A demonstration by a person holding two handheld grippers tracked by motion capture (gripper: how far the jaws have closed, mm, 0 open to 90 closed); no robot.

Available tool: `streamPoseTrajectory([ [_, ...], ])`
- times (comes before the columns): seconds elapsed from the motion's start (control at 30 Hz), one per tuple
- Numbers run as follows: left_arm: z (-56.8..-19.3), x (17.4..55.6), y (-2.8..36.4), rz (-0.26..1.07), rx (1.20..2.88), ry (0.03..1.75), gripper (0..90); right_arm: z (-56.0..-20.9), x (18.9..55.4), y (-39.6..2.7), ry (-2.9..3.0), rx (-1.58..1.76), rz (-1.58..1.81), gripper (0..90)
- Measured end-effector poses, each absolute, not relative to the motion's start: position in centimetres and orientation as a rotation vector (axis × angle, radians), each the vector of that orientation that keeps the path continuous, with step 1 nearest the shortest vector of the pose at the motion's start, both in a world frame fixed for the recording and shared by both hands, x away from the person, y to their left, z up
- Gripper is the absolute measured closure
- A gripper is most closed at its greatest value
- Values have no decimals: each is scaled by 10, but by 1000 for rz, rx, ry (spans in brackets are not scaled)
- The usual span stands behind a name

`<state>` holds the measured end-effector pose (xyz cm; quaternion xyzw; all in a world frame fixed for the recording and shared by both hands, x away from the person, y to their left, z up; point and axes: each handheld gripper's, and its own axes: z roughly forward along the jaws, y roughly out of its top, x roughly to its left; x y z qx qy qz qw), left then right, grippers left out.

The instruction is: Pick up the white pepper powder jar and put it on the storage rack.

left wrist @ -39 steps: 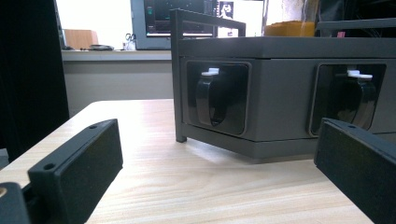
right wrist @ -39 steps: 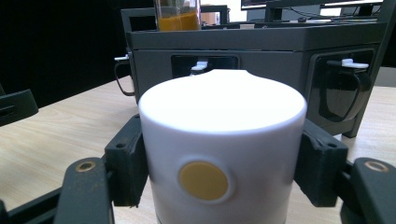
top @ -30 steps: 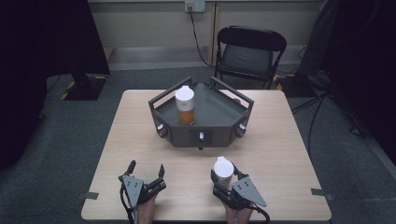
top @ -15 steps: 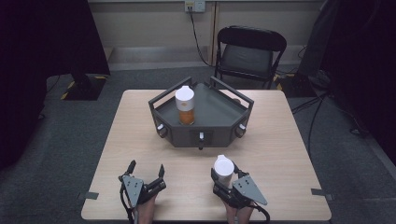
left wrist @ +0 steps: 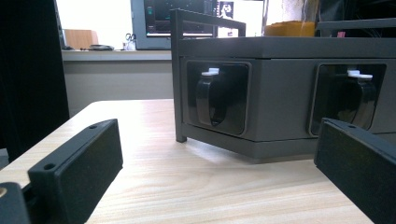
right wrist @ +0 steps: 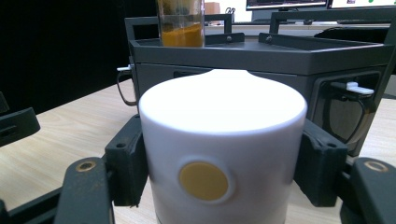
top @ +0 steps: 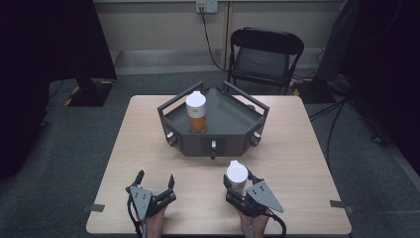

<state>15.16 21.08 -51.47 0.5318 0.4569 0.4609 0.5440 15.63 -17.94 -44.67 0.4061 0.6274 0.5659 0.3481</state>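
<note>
Gripping a white container [right wrist: 223,154], your right gripper [top: 238,184] has its jaws pressed against both sides of it; a round yellow dot [right wrist: 203,181] faces the camera in the right gripper view. From the high view you hold the container upright near the table's [top: 297,148] front edge, right of centre, its white top just in front of the dark tray [top: 233,119].

Your left gripper [top: 156,182] rests low at the front left of the table, jaws spread wide with nothing between them. In the left gripper view its two black jaws frame the tray's front wall, where two dark knobs [left wrist: 211,98] with white tabs sit in recesses.

Farther out, the six-sided tray stands in the middle of the table. On its deck, toward the left, stands a jar [top: 196,113] with a white lid and orange contents, well apart from the container you hold. Behind the table stands a black folding chair [top: 262,57].
</note>
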Motion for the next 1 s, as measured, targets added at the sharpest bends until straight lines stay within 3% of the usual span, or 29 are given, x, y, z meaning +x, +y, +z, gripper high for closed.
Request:
streamPoseTrajectory([
  [1.0,-515,152,211,1094,1262,1084,6,-408,186,-176,1633,1026,1468,302],
])
